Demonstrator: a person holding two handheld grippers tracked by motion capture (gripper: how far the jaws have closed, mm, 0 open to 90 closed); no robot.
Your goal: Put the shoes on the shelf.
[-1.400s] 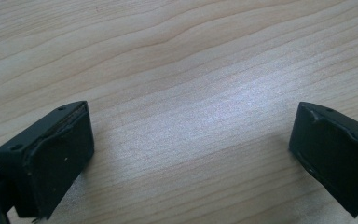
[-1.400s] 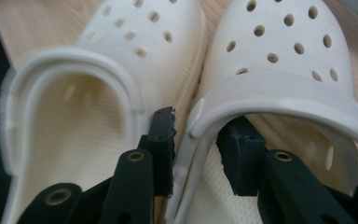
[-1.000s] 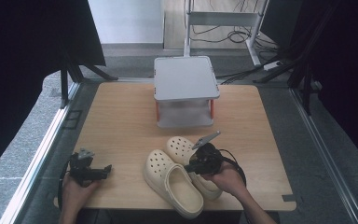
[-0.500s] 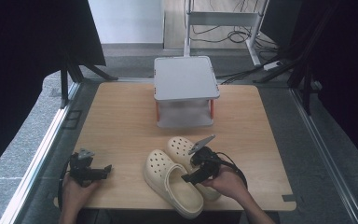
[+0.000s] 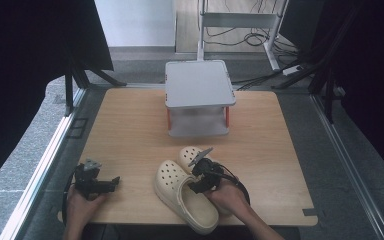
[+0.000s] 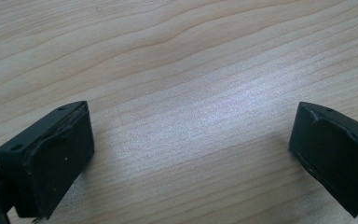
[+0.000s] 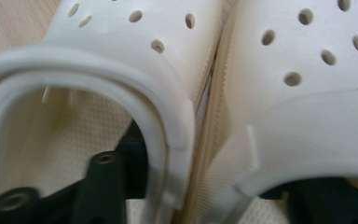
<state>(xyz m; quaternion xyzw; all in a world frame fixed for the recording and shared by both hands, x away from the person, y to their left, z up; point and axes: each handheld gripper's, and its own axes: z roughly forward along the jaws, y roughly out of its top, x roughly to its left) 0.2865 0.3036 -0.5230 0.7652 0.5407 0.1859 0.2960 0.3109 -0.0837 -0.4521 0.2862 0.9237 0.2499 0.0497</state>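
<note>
- Two cream foam clogs with round holes over the toes lie side by side, touching, near the front edge of the pale wooden surface (image 5: 130, 120): the left clog (image 5: 182, 192) is the bigger in the high view, and the right clog (image 5: 190, 155) is partly hidden behind the right hand (image 5: 230, 197).
- Two claws are in use, one in each hand.
- The right claw (image 5: 200, 177) reaches down into the pair. In the right gripper view one black jaw sits inside the left clog (image 7: 88, 70) and the other inside the right clog (image 7: 307, 93), so the two adjoining inner walls stand between the jaws. The jaws have just been closing on these walls, half drawn together; whether the pads already press on the foam I cannot tell.
- The left claw (image 5: 100, 182) rests in the left hand (image 5: 82, 202) at the front left corner of the surface, well apart from the clogs. In the left gripper view its jaws stand wide over bare wood grain, nothing between them.
- One grey two-tier stand with red posts (image 5: 198, 97) stands at the far middle of the surface, behind the clogs and well apart from them.
- Black cable (image 5: 240, 182) loops from the right claw around the right hand.
- Nothing lies between the clogs and the stand.
</note>
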